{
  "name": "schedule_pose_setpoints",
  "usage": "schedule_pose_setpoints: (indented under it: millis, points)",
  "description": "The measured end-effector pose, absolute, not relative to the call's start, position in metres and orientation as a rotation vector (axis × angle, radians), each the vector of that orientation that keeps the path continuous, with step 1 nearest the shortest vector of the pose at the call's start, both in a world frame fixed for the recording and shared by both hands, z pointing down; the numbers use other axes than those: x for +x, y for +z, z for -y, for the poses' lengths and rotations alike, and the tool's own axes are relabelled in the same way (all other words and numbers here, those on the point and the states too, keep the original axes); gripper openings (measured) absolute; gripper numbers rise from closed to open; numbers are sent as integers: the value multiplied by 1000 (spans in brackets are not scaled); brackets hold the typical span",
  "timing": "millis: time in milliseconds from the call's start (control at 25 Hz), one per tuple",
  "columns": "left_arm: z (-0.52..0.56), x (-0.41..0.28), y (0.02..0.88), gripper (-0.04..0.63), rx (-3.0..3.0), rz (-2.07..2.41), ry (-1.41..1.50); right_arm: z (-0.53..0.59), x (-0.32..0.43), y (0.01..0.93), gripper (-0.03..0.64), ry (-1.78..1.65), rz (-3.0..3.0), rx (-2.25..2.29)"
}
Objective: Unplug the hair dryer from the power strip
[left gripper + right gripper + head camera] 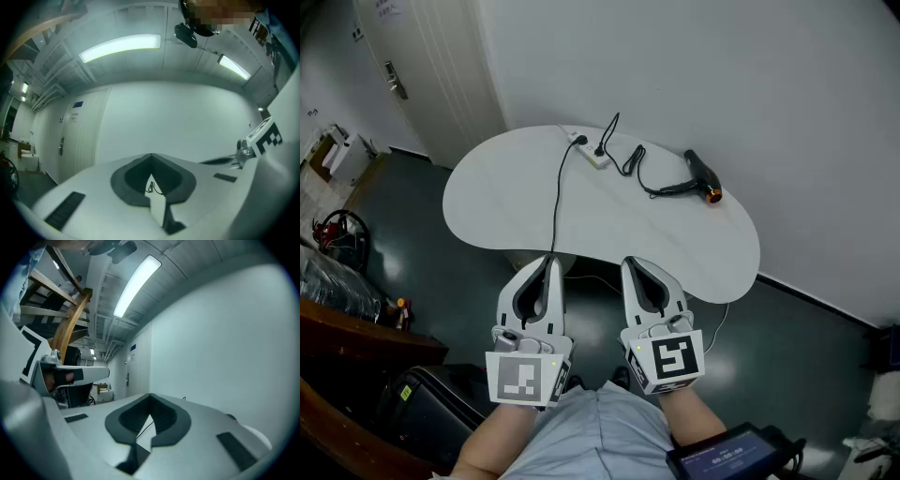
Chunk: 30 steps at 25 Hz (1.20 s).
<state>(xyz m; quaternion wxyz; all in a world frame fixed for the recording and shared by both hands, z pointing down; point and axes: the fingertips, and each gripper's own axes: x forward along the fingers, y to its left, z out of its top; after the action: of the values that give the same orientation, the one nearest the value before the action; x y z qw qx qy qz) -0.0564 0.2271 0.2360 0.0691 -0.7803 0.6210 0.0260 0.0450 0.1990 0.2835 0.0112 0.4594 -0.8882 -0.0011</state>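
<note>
A white power strip (592,156) lies at the far side of the white table (516,202). A black plug (600,149) sits in it, and its black cord loops right to the black hair dryer (703,176) with an orange end. Both grippers hover side by side at the table's near edge, well short of the strip. My left gripper (551,259) is shut with nothing in it, its tips meeting in the left gripper view (151,155). My right gripper (630,262) is also shut and empty in the right gripper view (150,394).
The strip's own dark cable (556,202) runs across the table and off its near edge between the grippers. A white wall stands behind the table and a door (422,66) at far left. Clutter (342,239) lines the left floor. A dark screen device (727,459) sits by my right arm.
</note>
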Motion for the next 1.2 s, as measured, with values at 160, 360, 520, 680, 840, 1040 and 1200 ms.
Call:
schedule_pose_setpoints:
  millis: [160,360,520,680,840,1040,1200]
  points:
    - [-226,-52,236,-2,-2349,-1865,80,-197,48,284,2,-1,2774,1434]
    - [-224,-45,241,-2,-2365,-1850,64,-196,54,291,2,18,2767,1442]
    - [-223,-36,245,-2,-2359,-1868,47,-198,61,293,2,31,2790,1412]
    - [-217,-24,243,-2,-2327,-1891,41,-188,72,293,3,67,2814,1353]
    - [-216,-19,249,-2,-2303,-1952,48,-186,83,303,3,80,2807,1306]
    - [-208,-13,258,-2,-2309,-1978,13,-173,88,315,3,113,2799,1293]
    - [-193,-22,268,-2,-2318,-2003,9,-157,79,329,2,138,2780,1276]
